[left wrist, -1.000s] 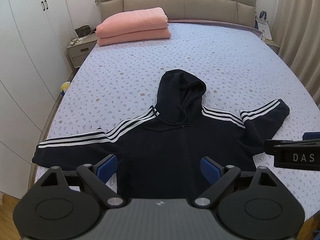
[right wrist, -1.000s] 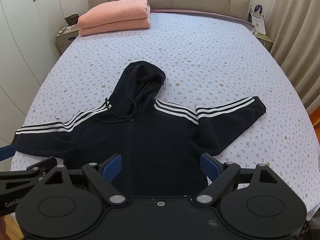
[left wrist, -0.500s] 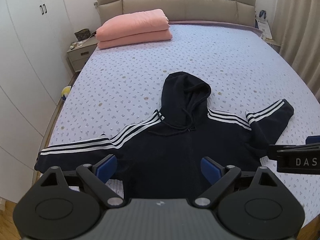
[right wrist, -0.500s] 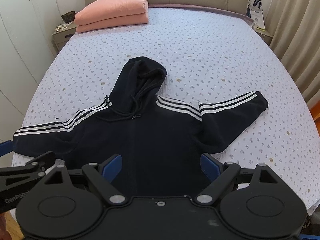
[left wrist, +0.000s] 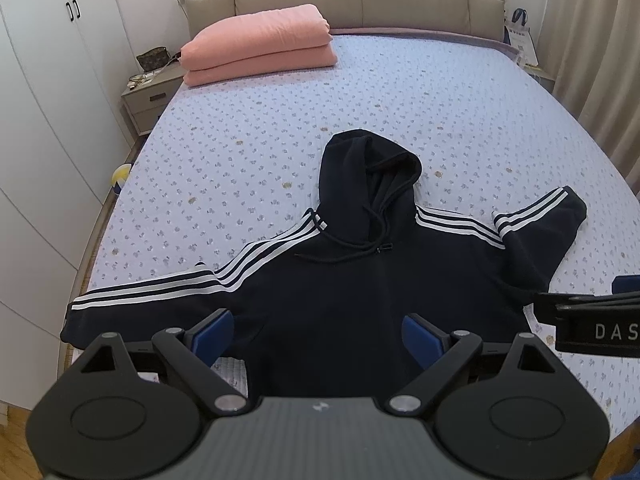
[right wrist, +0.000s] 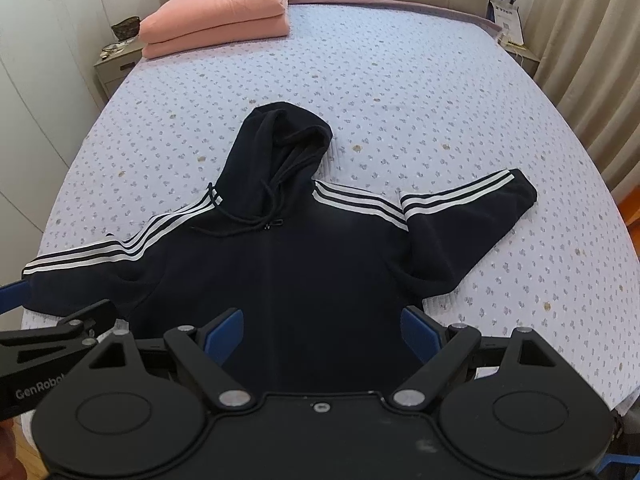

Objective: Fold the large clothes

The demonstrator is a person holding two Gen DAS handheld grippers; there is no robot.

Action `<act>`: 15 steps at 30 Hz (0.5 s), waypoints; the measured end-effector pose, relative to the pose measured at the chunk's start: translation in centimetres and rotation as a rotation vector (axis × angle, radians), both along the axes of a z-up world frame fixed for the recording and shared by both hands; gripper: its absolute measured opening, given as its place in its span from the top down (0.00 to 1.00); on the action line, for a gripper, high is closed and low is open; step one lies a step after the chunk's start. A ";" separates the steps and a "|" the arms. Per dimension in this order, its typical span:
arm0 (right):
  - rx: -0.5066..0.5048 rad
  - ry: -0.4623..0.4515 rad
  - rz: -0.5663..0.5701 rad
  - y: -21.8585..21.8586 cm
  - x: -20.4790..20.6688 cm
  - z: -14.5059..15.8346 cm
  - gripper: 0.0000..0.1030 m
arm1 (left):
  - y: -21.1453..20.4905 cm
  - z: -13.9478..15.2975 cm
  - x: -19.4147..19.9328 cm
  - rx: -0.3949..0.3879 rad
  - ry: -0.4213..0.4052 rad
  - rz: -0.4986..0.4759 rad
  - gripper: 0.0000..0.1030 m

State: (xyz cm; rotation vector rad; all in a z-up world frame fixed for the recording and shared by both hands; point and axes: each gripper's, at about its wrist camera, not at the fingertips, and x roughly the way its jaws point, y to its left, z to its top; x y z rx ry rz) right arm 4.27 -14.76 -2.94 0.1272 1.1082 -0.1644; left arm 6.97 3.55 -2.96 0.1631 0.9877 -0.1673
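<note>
A black hoodie (left wrist: 360, 280) with white sleeve stripes lies face up on the bed, hood toward the headboard. It also shows in the right wrist view (right wrist: 312, 256). Its left sleeve (left wrist: 152, 296) stretches out flat; its right sleeve (right wrist: 468, 216) is bent at the elbow. My left gripper (left wrist: 318, 334) is open and empty, above the hoodie's lower body. My right gripper (right wrist: 322, 334) is open and empty, also above the lower body. Each gripper shows at the edge of the other's view.
The bed (left wrist: 440, 112) has a pale dotted cover. A folded pink blanket (left wrist: 260, 40) lies near the headboard at left. A nightstand (left wrist: 148, 96) and white wardrobes (left wrist: 48, 120) stand at left. Curtains (right wrist: 592, 60) hang at right.
Both grippers have drawn back and up from the hoodie, so it sits lower and smaller in both views. The hoodie has not moved. Both grippers stay open.
</note>
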 end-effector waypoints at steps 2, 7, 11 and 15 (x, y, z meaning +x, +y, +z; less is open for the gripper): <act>-0.005 0.004 -0.002 0.2 0.1 -0.1 0.01 | 0.2 -0.2 0.4 -0.004 0.005 -0.004 0.10; -0.021 0.023 -0.010 0.7 0.3 -0.4 0.01 | 0.7 -0.9 1.2 -0.020 0.026 -0.012 0.10; -0.029 0.040 -0.019 0.6 -0.1 -0.9 0.01 | 0.6 -1.6 1.6 -0.023 0.039 -0.021 0.10; -0.016 0.061 -0.032 0.0 -0.2 -1.6 0.01 | 0.0 -2.1 1.5 -0.018 0.053 -0.029 0.10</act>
